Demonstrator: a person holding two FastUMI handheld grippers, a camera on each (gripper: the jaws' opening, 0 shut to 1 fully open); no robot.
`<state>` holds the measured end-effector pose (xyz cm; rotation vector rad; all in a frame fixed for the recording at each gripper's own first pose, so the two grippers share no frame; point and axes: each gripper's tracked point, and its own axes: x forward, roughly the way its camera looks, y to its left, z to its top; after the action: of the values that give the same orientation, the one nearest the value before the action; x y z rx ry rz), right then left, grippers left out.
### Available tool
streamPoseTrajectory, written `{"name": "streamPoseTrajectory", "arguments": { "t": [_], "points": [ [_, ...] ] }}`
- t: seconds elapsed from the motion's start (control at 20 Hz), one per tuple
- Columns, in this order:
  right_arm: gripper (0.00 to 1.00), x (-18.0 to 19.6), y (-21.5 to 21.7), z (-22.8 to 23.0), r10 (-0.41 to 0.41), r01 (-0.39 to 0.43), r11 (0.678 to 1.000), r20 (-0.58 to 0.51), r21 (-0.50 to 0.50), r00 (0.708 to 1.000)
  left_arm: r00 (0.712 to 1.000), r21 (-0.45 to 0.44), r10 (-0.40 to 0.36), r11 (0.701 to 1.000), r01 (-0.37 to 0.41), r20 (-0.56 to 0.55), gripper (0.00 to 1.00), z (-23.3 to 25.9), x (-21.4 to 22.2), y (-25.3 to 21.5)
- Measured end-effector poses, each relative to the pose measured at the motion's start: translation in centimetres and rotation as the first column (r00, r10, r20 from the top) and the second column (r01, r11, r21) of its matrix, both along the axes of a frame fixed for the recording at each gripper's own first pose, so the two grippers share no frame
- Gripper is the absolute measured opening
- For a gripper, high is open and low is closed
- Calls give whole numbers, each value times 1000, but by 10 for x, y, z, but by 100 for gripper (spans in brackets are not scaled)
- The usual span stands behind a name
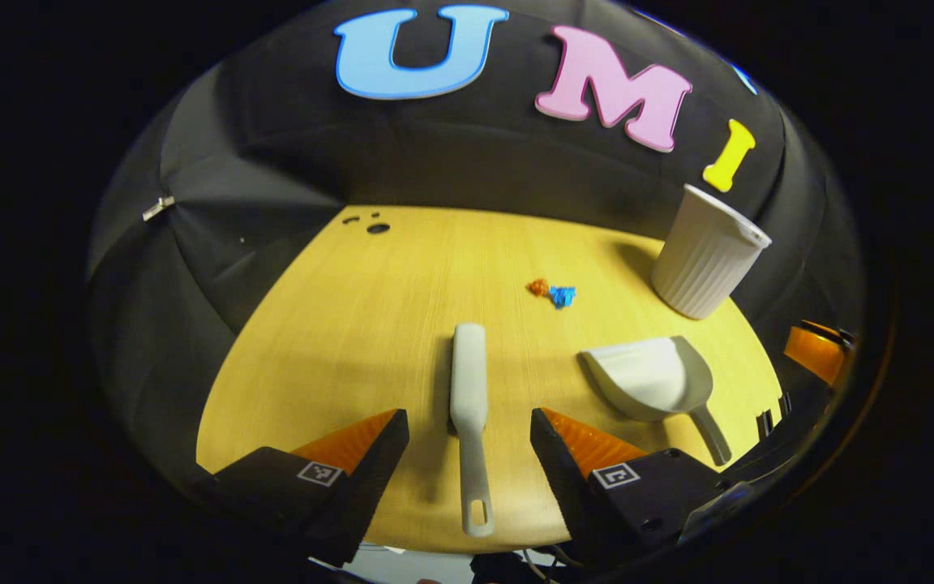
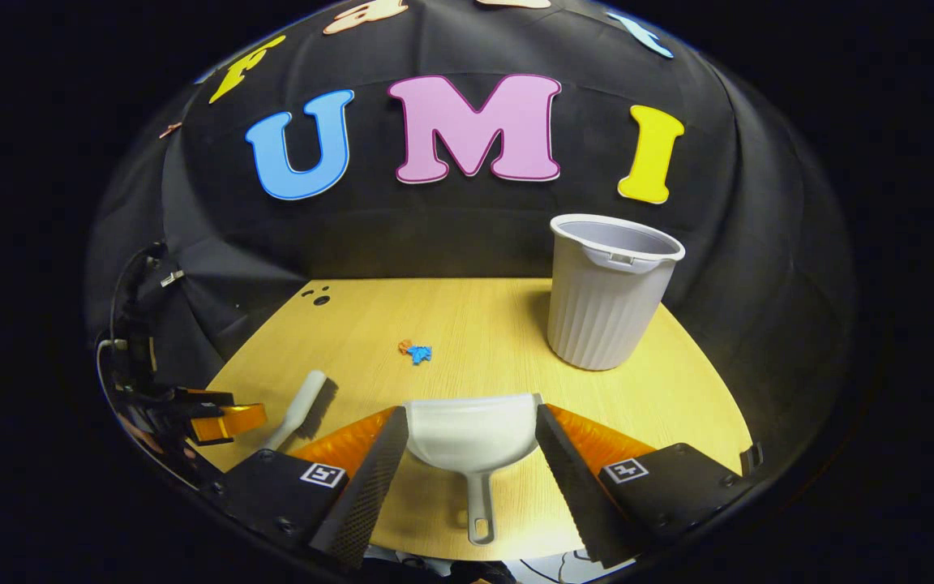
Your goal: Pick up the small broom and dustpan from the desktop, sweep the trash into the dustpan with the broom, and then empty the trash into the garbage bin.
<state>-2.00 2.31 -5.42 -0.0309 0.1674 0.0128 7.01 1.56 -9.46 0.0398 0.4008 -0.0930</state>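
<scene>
Nearest the lens in the left gripper view: left gripper (image 1: 469, 438), fingers wide apart, straddling the handle of the small broom (image 1: 469, 405) without touching it. Lying flat on the desktop (image 1: 337, 341), brush head pointing away. Rightward: dustpan (image 1: 653, 377), mouth turned toward the broom, handle toward the table edge. Beyond, mid-table, trash (image 1: 552, 292), one orange scrap and one blue, touching or nearly so, hard to tell at this size. Far right, garbage bin (image 1: 706, 251), upright.

Right gripper (image 2: 471, 462) in its own view: fingers spread, flanking the dustpan's scoop, handle between them, no contact visible.

Progress, judged from this: barely begun. Nothing lifted, nothing swept, bin apparently empty. Left to do: close on both handles, lift, sweep scraps into the pan, tip into the bin.
</scene>
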Motion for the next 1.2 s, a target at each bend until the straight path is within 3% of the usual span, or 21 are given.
{"name": "streamPoseTrajectory", "arguments": {
  "t": [0.3,0.65,0.9,1.0,1.2],
  "points": [
    [99,0,-15,-19,-37,36,999,-50,-2,998,976,16,26,1000,-23,-217,96,-52,34,2],
    [99,-27,-29,-46,-73,76,997,-103,25,992,940,38,77,997,-68,-334,90,-75,64,-1],
    [99,-37,-40,-52,-115,122,991,-107,61,988,934,78,147,989,-128,-327,72,-81,78,3],
    [99,-39,-41,-57,-118,127,989,-118,75,986,938,100,143,988,-117,-315,60,-82,80,1],
    [99,-40,-37,-65,-105,120,988,-148,96,983,949,102,143,988,-118,-281,46,-82,79,-4]
  ]
}}
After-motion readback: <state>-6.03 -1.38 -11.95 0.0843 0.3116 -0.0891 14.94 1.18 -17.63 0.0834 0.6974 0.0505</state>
